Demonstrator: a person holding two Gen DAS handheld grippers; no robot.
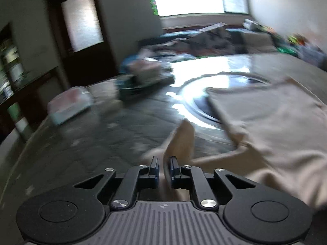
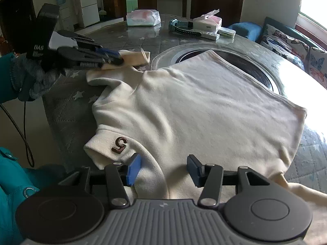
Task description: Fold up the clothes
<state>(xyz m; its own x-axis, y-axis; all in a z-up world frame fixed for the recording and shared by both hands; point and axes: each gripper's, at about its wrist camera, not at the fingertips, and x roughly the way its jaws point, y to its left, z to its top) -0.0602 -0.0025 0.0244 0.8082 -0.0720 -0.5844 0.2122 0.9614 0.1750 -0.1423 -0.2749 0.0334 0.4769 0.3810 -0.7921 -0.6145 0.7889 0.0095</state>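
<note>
A cream sweater (image 2: 194, 110) lies spread on the table, a brown "5" patch (image 2: 120, 144) on its near collar. It also shows in the blurred left wrist view (image 1: 271, 118). My left gripper (image 1: 164, 165) is shut on the cream sleeve (image 1: 181, 138); in the right wrist view the left gripper (image 2: 116, 58) holds the sleeve end (image 2: 134, 58) lifted at the sweater's far left. My right gripper (image 2: 163, 168) is open, its blue pads (image 2: 133, 168) just over the near collar area, holding nothing.
A grey star-print cloth covers the table (image 2: 69, 110), with a round metal-rimmed recess (image 2: 184, 49) under the sweater's far edge. A wrapped packet (image 2: 143, 17), a watch (image 2: 181, 27) and a tissue box (image 2: 207, 23) sit at the far side. A butterfly-cushion sofa (image 2: 286, 42) stands to the right.
</note>
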